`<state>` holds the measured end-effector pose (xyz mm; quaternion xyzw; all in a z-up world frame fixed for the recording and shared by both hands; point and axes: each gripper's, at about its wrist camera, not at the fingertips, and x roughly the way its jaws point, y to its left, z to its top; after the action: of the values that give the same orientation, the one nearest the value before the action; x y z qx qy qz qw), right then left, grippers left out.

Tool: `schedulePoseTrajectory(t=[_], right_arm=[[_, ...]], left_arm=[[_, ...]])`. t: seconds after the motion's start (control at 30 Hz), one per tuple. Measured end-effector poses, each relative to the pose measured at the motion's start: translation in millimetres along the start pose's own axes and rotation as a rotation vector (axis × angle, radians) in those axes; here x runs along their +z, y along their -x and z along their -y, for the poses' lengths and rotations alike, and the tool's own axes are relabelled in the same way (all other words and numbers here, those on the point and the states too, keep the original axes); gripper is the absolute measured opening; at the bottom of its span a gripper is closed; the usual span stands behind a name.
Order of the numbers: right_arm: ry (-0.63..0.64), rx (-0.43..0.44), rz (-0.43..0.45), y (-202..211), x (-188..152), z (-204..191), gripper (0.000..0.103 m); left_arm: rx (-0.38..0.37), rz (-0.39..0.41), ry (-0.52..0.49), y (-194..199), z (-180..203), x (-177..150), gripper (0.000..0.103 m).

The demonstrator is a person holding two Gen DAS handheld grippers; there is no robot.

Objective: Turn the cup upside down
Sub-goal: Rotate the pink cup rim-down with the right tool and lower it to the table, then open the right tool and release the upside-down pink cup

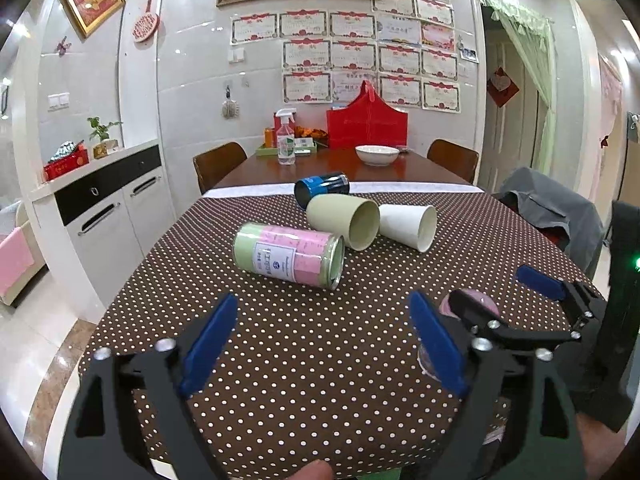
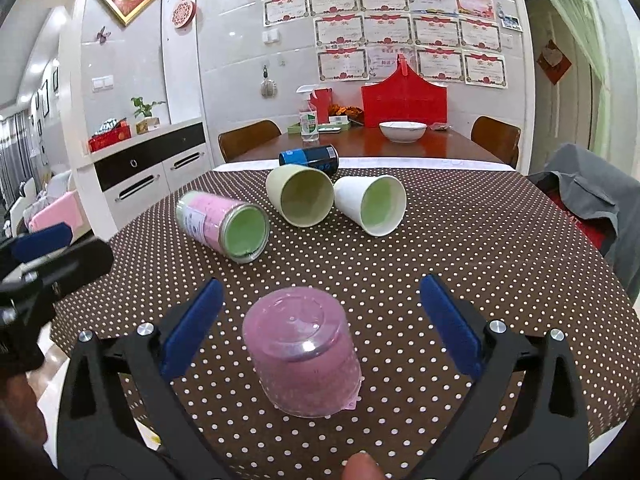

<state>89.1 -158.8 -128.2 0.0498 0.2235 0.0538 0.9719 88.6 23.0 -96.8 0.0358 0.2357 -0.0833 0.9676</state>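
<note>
A pink translucent cup (image 2: 302,354) stands upside down on the dotted tablecloth (image 2: 480,260), between the open fingers of my right gripper (image 2: 320,320), which do not touch it. In the left wrist view the pink cup (image 1: 472,308) is mostly hidden behind the right gripper (image 1: 504,292). My left gripper (image 1: 320,328) is open and empty above the cloth. Further back, lying on their sides: a pink-and-green labelled jar (image 2: 224,224), a pale green cup (image 2: 300,196), a white cup (image 2: 370,204) and a dark blue can (image 2: 310,158).
A white bowl (image 2: 402,131), a spray bottle (image 2: 308,114) and a red bag (image 2: 404,98) sit on the wooden table behind. Chairs stand at both sides; a grey jacket (image 2: 588,192) hangs over the right one. A white cabinet (image 2: 152,168) stands at the left.
</note>
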Motion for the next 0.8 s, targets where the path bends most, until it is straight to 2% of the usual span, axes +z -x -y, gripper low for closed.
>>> schedulePoseTrajectory(t=[0.37, 0.53, 0.67, 0.8], right_arm=[[-0.022, 0.003, 0.06, 26, 24, 4, 0.097], [-0.009, -0.002, 0.114, 43, 34, 3, 0.097], [-0.02, -0.008, 0.112, 52, 43, 4, 0.097], [-0.015, -0.025, 0.148, 65, 49, 4, 0.097]], left_arm=[[0.02, 0.048, -0.003, 21, 6, 10, 0.099], [0.028, 0.061, -0.008, 31, 8, 14, 0.099], [0.026, 0.077, -0.001, 41, 9, 16, 0.099], [0.037, 0.097, -0.008, 51, 12, 18, 0.099]])
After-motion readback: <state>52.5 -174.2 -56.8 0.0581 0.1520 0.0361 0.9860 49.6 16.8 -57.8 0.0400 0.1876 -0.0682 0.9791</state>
